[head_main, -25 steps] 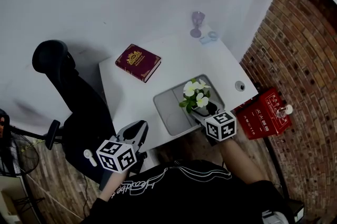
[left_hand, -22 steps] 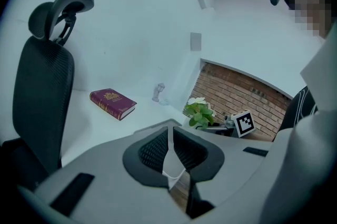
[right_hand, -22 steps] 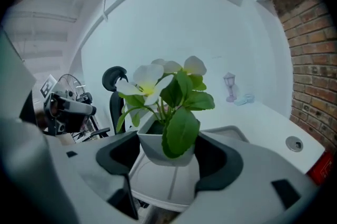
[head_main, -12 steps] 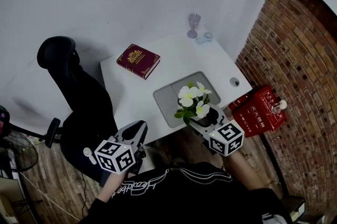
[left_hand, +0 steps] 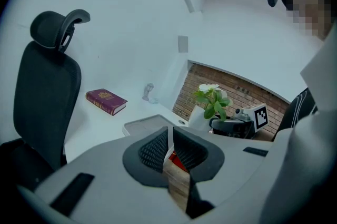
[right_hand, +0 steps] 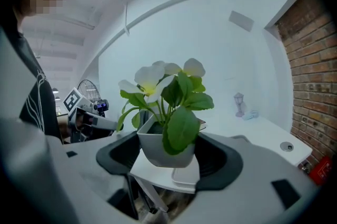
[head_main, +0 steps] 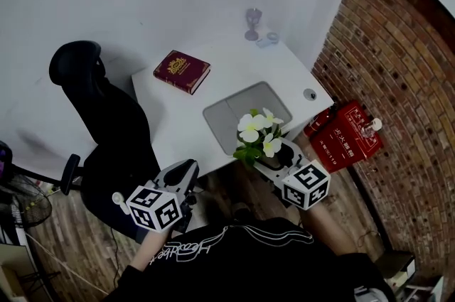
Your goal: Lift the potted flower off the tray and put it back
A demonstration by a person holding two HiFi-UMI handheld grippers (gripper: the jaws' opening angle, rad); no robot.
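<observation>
Right gripper view: right gripper (right_hand: pixel 167 153) fingers spread wide, clamped on the potted flower (right_hand: pixel 168 123) by its white pot. Head view: pot hangs past the tabletop (head_main: pixel 213 91) near edge, clear of the grey tray (head_main: pixel 238 112). Lift looks done; the return remains. Left gripper (left_hand: pixel 171 145) idle, fingers nearly together, empty.

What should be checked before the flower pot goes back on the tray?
1. Grip: right gripper clamps the flower pot from both sides: ok.
2. Pot upright, blooms on top: ok.
3. Tray bare, nothing lying in it: ok.
4. Left gripper shut, empty, held close to the person, away from the tray: ok.
5. Book and goblet well apart from the tray: ok.
6. Pot above the tray: not ok; it hangs short of it, nearer the person.
</observation>
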